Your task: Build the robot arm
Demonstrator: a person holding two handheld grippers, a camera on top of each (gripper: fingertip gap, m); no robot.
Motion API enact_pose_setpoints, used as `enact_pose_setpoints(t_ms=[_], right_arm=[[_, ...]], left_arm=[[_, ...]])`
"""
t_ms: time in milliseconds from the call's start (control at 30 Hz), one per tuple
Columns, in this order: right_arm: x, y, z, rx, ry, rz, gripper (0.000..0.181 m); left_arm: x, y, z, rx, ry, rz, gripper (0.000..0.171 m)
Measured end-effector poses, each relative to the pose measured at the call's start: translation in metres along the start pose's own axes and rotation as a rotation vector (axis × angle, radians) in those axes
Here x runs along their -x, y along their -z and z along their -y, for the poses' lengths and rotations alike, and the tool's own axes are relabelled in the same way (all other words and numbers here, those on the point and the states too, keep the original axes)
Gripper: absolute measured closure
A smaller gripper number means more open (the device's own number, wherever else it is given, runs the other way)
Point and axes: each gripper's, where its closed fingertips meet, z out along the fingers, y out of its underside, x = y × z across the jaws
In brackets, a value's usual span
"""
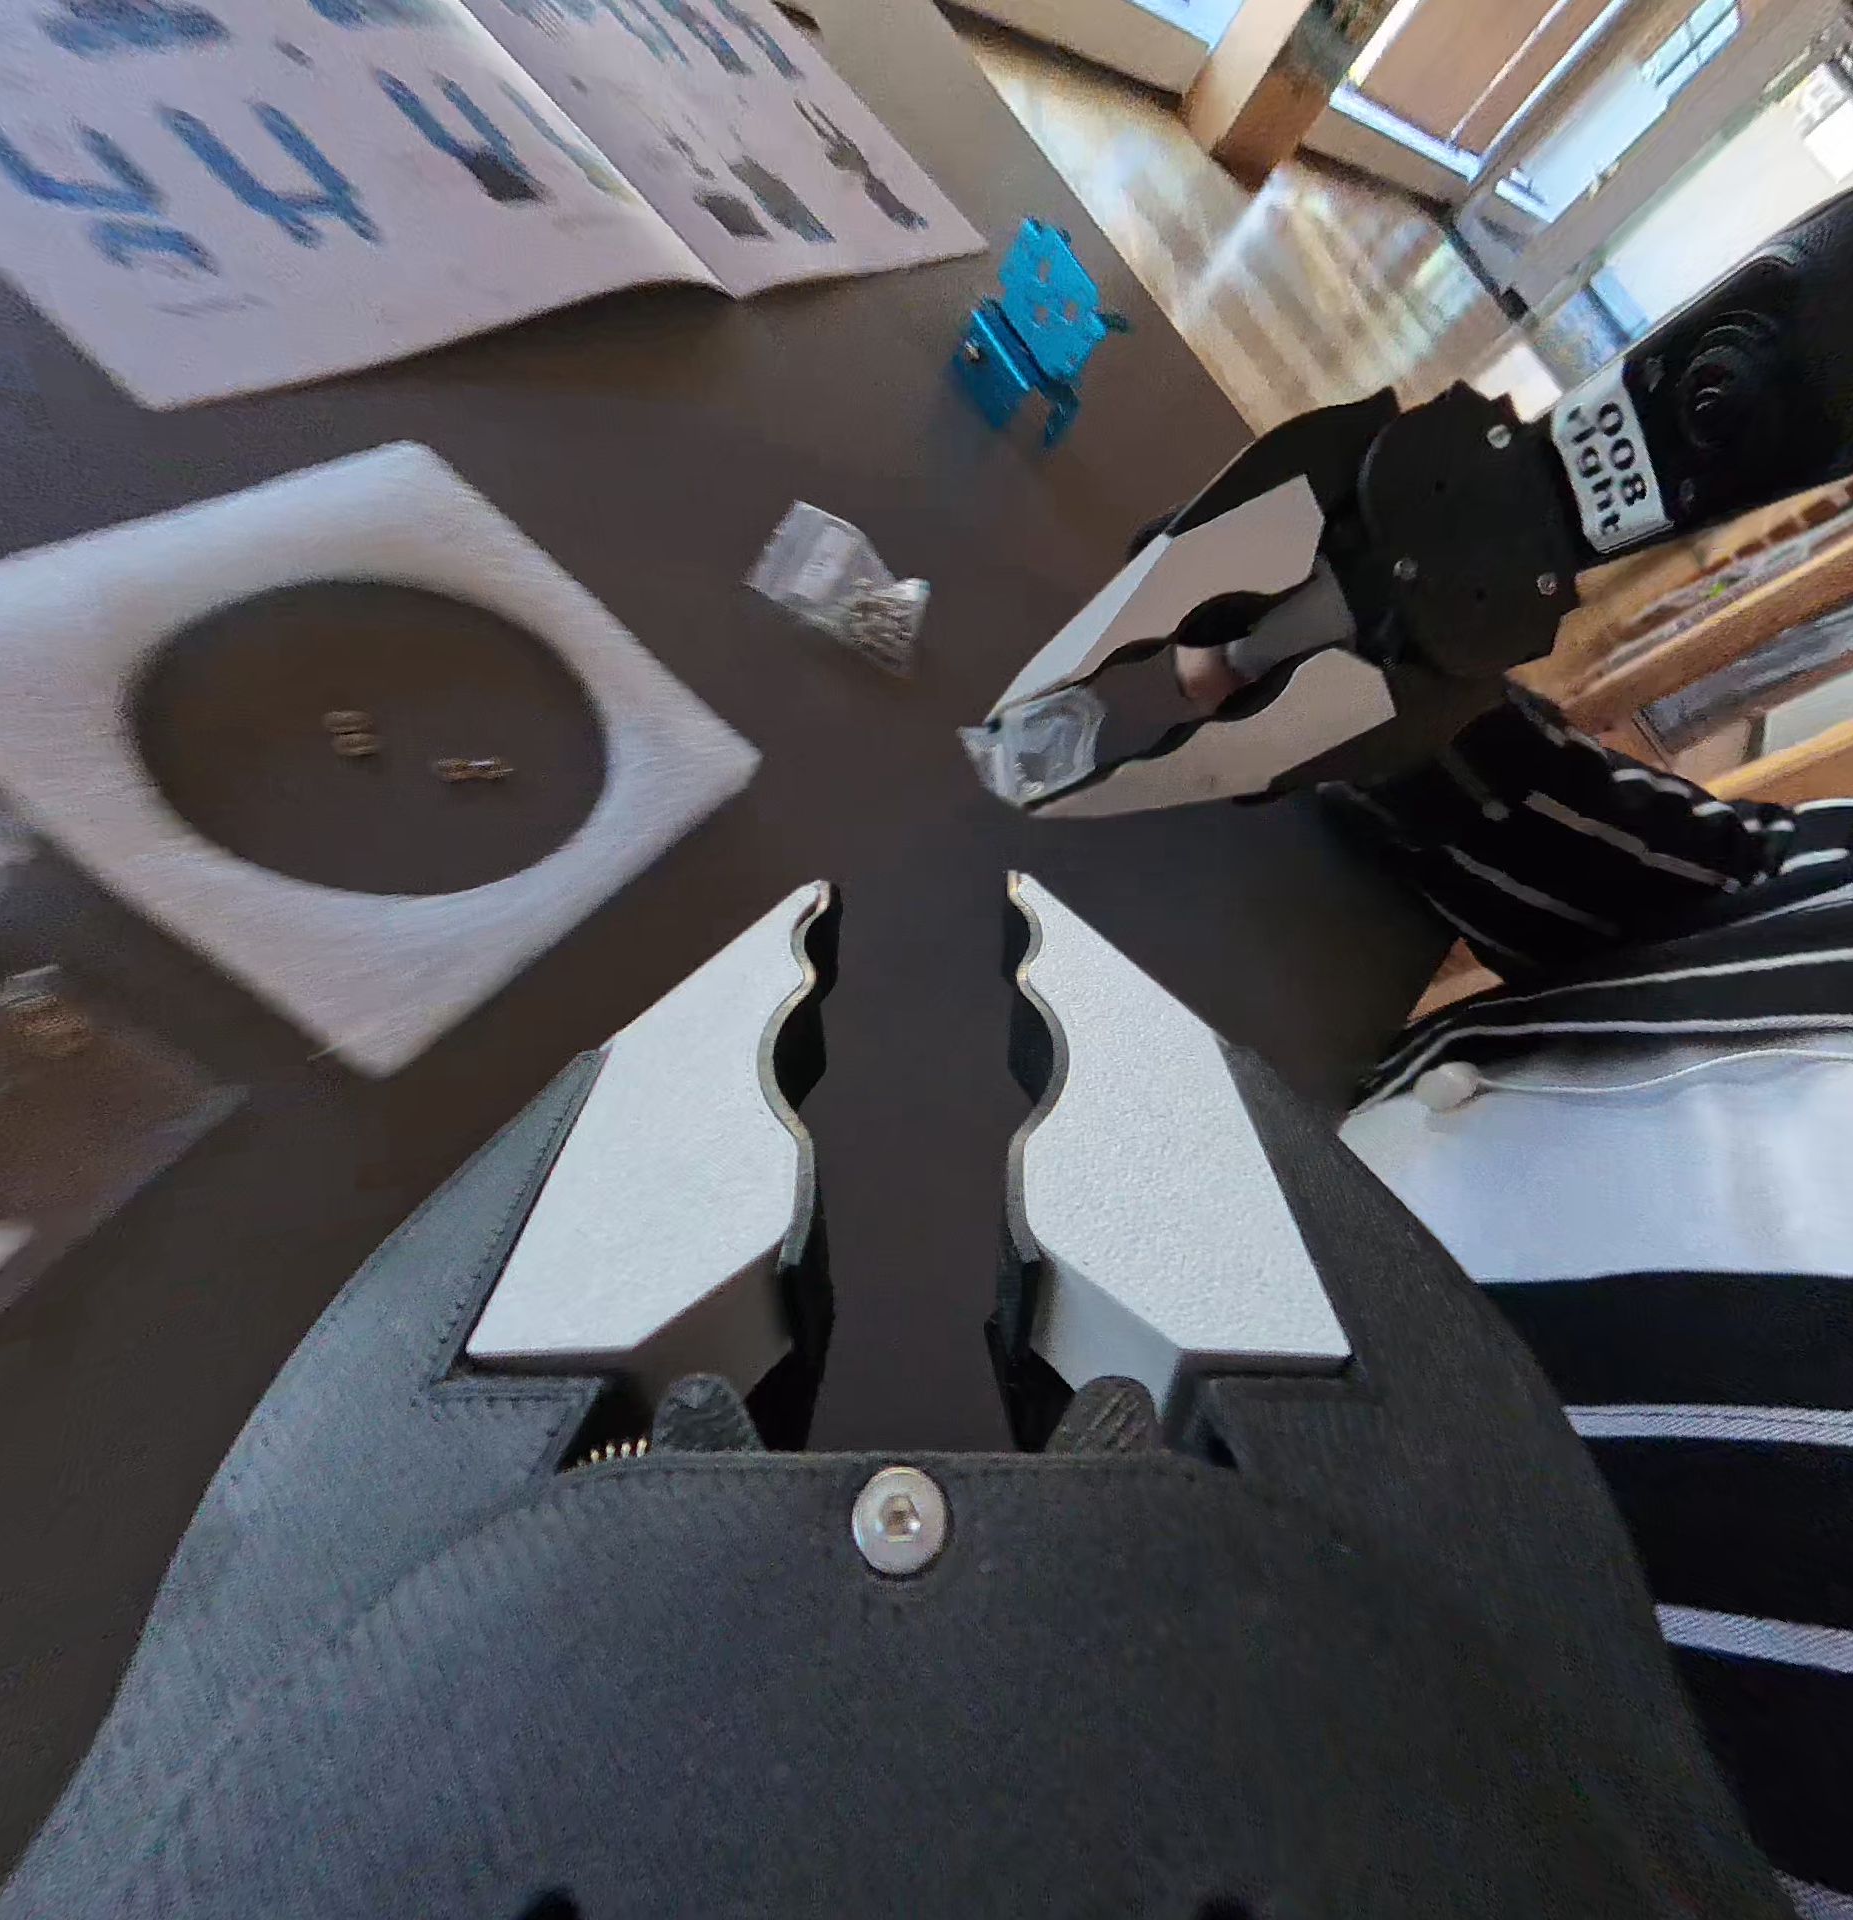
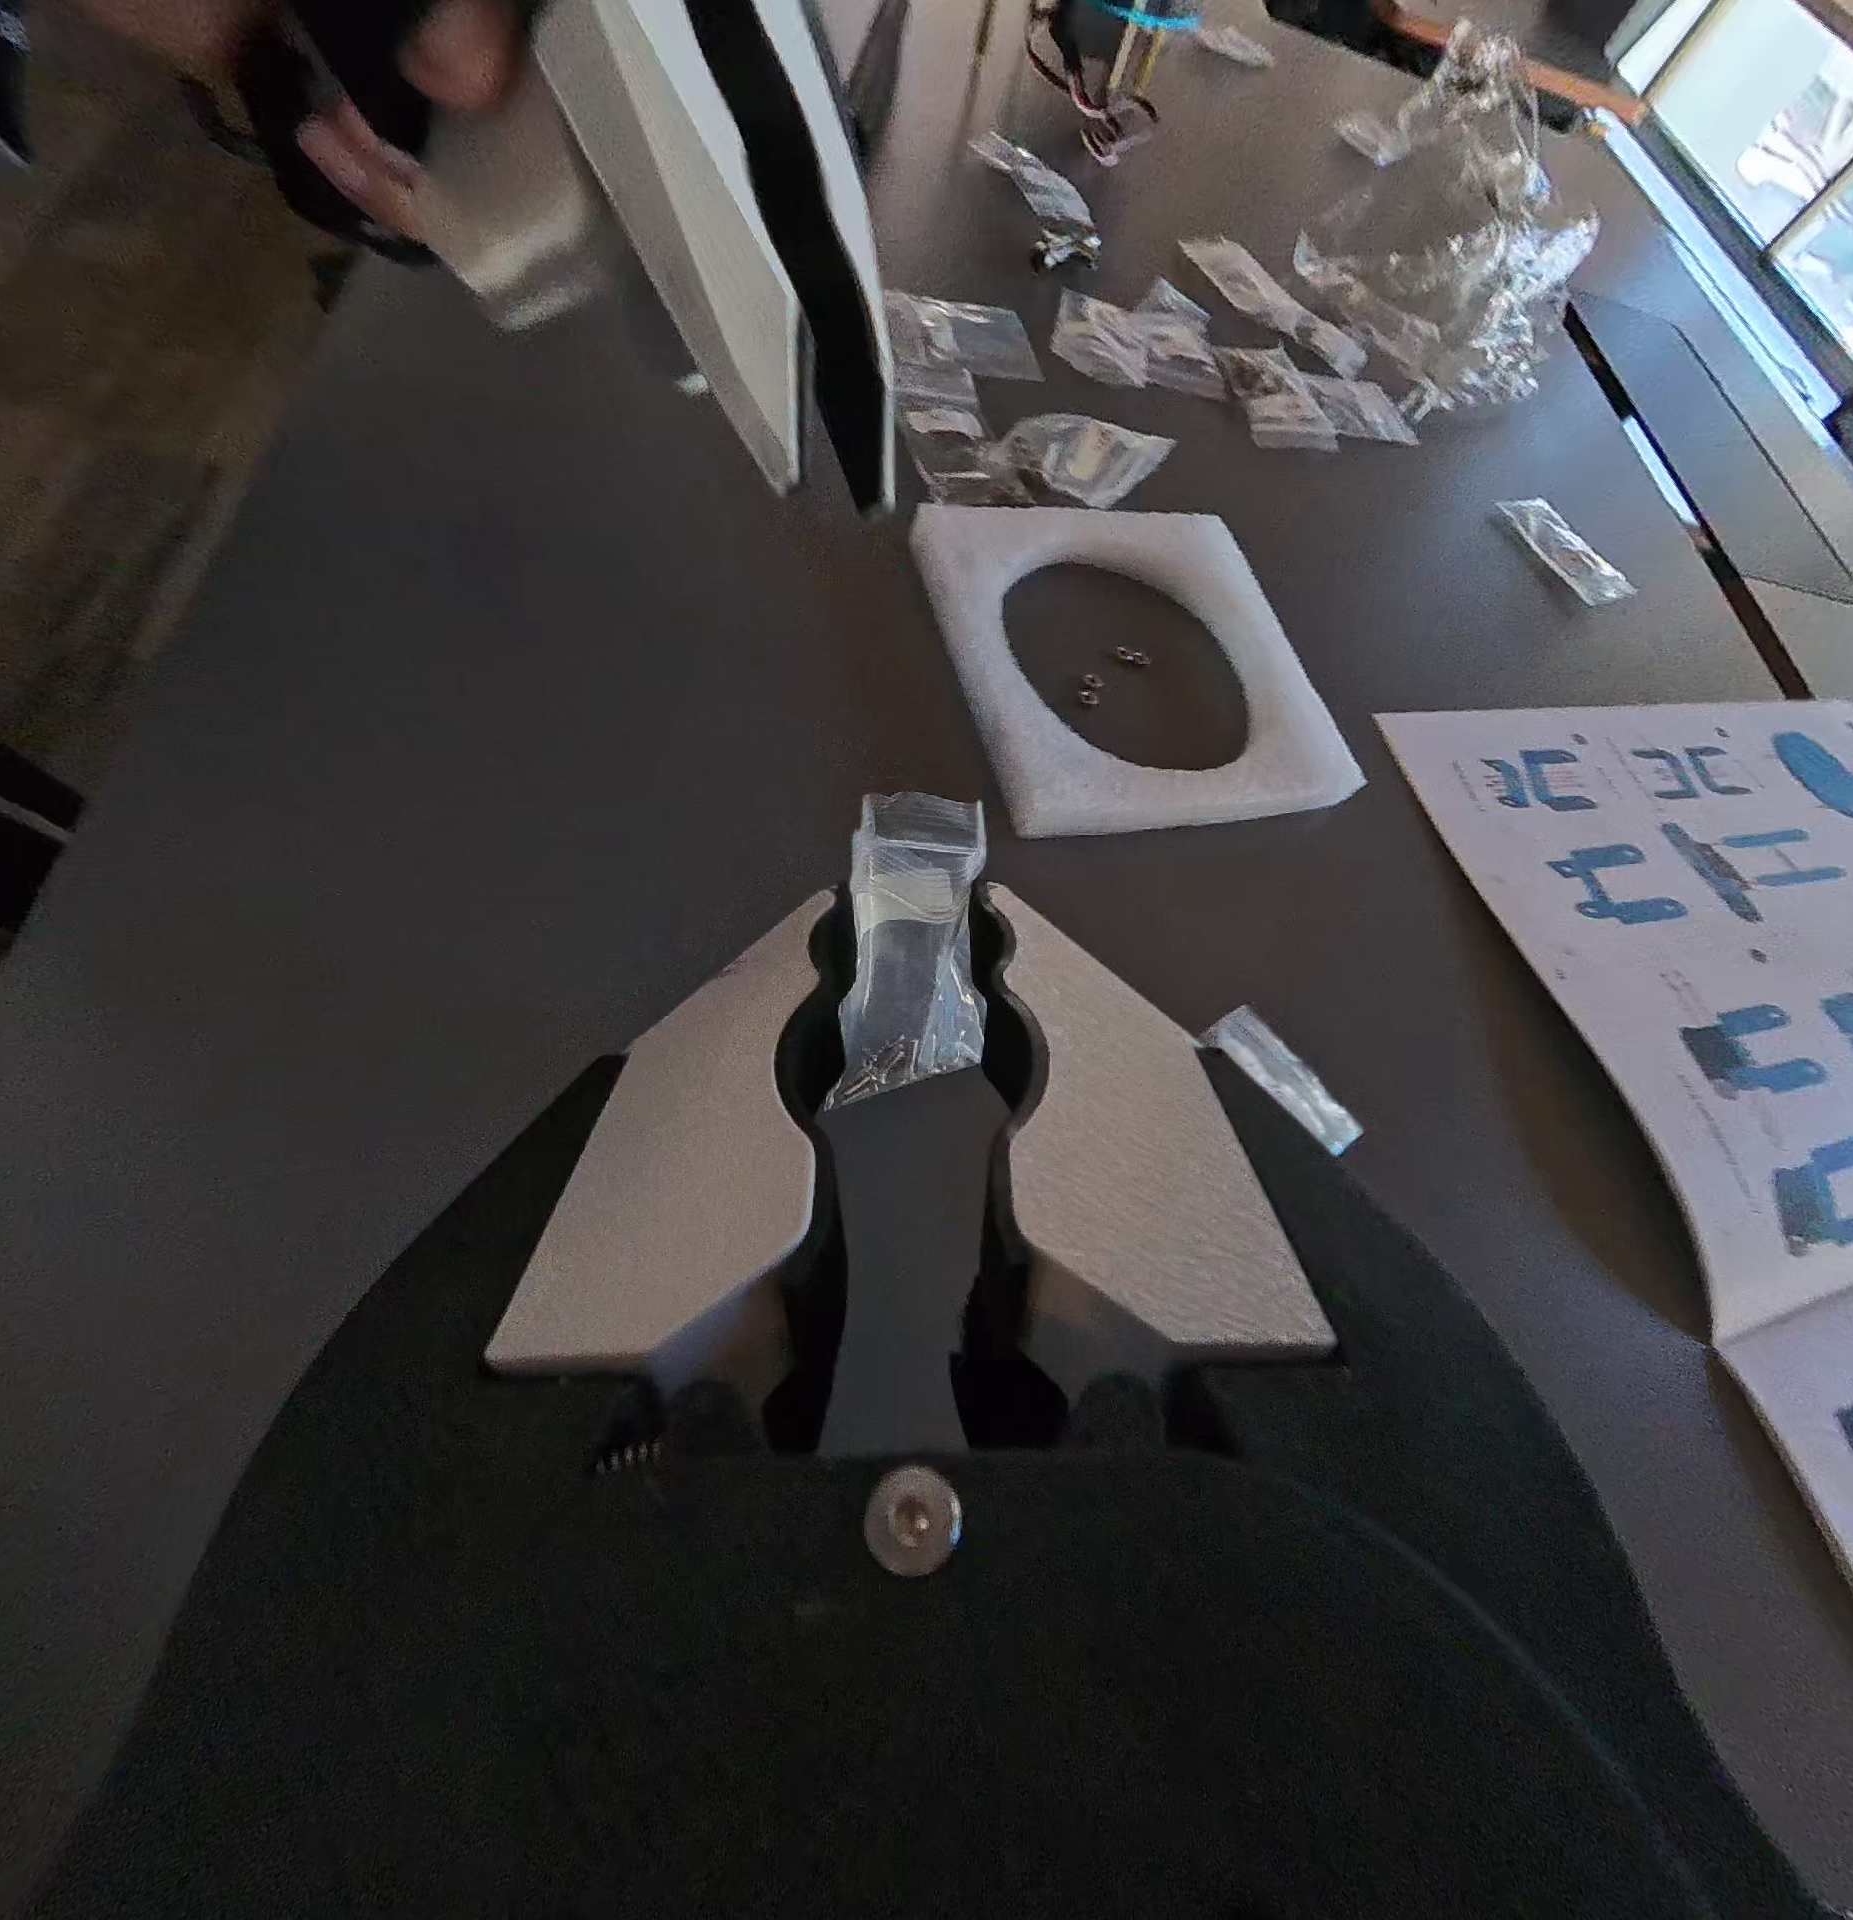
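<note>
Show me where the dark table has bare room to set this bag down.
Bare table lies left of the foam square, reaching its near edge. Past the foam it is crowded with small plastic bags; the printed sheet fills the right. The right gripper holds the bag.

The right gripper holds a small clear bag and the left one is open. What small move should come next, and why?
Probably bring the open left gripper to the free top end of the small clear bag. The right gripper is shut on it, the small screws sit low in the bag, and the left fingers hold nothing.
</note>
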Motion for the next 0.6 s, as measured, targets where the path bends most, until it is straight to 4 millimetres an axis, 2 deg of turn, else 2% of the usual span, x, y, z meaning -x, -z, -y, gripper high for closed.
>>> enact_pose_setpoints(t_ms=[167,267,367,467,600], right_arm=[[-0.026,-0.021,0.014,0.097,-0.007,-0.076,0.161],[-0.044,-0.036,0.018,0.201,0.004,-0.09,0.161],[-0.054,-0.053,0.017,0.319,0.016,-0.06,0.161],[-0.063,-0.066,0.012,0.462,0.082,-0.039,0.161],[-0.066,-0.079,0.007,0.575,0.117,0.012,0.161]], left_arm=[[0.051,0.058,0.006,-0.162,-0.057,-0.007,0.142],[0.077,0.081,0.01,-0.251,-0.083,-0.028,0.143],[0.089,0.09,0.014,-0.298,-0.07,-0.1,0.144],[0.094,0.09,0.014,-0.297,-0.082,-0.15,0.144],[0.087,0.089,0.02,-0.319,-0.093,-0.242,0.145]])
